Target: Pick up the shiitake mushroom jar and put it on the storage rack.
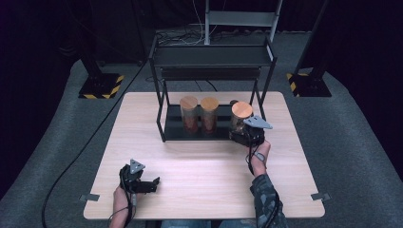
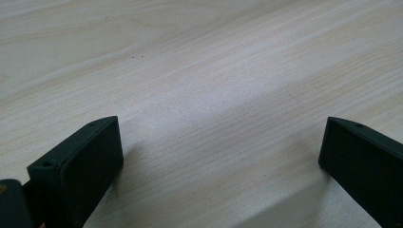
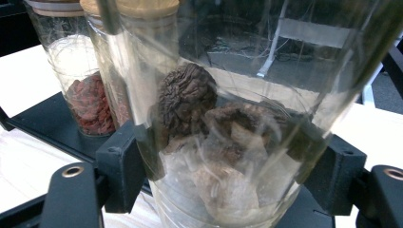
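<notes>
My right gripper (image 1: 245, 133) is shut on a clear glass jar (image 1: 241, 117) with a round wooden lid, at the right end of the black rack's lower shelf (image 1: 173, 131). In the right gripper view the jar (image 3: 223, 142) holds wrinkled brown dried pieces, and both black pads (image 3: 124, 166) press on its lower wall, one on each side. Whether its base rests on the shelf I cannot tell. My left gripper (image 1: 149, 184) lies near the table's front left, jaws open over bare wood (image 2: 221, 156).
Two more wooden-lidded jars (image 1: 189, 114) (image 1: 209, 114) with reddish contents stand side by side on the lower shelf, left of the held jar. The rack's top shelf (image 1: 211, 57) hangs over them. The light wooden table (image 1: 204, 171) stands on grey floor.
</notes>
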`<control>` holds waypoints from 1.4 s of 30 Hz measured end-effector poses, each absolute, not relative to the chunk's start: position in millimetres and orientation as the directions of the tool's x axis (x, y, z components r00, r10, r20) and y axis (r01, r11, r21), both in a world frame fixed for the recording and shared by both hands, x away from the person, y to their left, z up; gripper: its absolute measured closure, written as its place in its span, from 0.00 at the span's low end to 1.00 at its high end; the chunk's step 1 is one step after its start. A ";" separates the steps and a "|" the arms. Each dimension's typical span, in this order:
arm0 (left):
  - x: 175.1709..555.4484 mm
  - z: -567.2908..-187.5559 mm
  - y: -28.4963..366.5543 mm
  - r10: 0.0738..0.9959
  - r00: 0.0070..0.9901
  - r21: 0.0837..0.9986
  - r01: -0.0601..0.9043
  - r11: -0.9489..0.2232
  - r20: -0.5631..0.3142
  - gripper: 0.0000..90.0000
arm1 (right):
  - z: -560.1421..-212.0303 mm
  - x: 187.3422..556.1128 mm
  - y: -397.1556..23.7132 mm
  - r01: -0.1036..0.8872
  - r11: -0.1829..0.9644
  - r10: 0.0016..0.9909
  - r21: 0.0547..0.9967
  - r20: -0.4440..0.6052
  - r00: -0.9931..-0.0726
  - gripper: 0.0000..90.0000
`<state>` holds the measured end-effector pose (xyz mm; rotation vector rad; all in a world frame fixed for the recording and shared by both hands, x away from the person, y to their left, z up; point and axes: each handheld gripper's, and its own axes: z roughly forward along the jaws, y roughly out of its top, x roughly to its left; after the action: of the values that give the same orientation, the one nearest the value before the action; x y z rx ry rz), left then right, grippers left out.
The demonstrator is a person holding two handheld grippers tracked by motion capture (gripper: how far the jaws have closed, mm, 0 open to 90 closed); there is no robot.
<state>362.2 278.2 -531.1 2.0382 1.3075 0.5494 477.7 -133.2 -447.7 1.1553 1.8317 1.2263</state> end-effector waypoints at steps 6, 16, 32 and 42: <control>362.2 -531.1 278.2 0.910 0.416 0.711 0.639 -0.294 0.003 0.00 | -450.6 484.7 -129.5 0.322 0.177 0.913 0.930 -0.034 -0.406 0.27; 362.2 -531.1 278.1 0.910 0.416 0.711 0.638 -0.294 0.003 0.00 | -456.3 494.1 -128.6 0.332 0.175 0.921 0.927 -0.034 -0.388 0.27; 362.2 -531.1 278.2 0.909 0.416 0.711 0.638 -0.295 0.003 0.00 | -469.1 510.3 -119.6 0.340 0.209 0.926 0.917 -0.073 -0.370 0.27; 362.2 -531.1 278.1 0.910 0.415 0.711 0.639 -0.294 0.003 0.00 | -473.9 518.4 -115.4 0.349 0.213 0.926 0.913 -0.074 -0.369 0.27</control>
<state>362.2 278.1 -531.1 2.0375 1.3078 0.5496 518.4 -115.4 -473.9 1.1832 1.8403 1.1348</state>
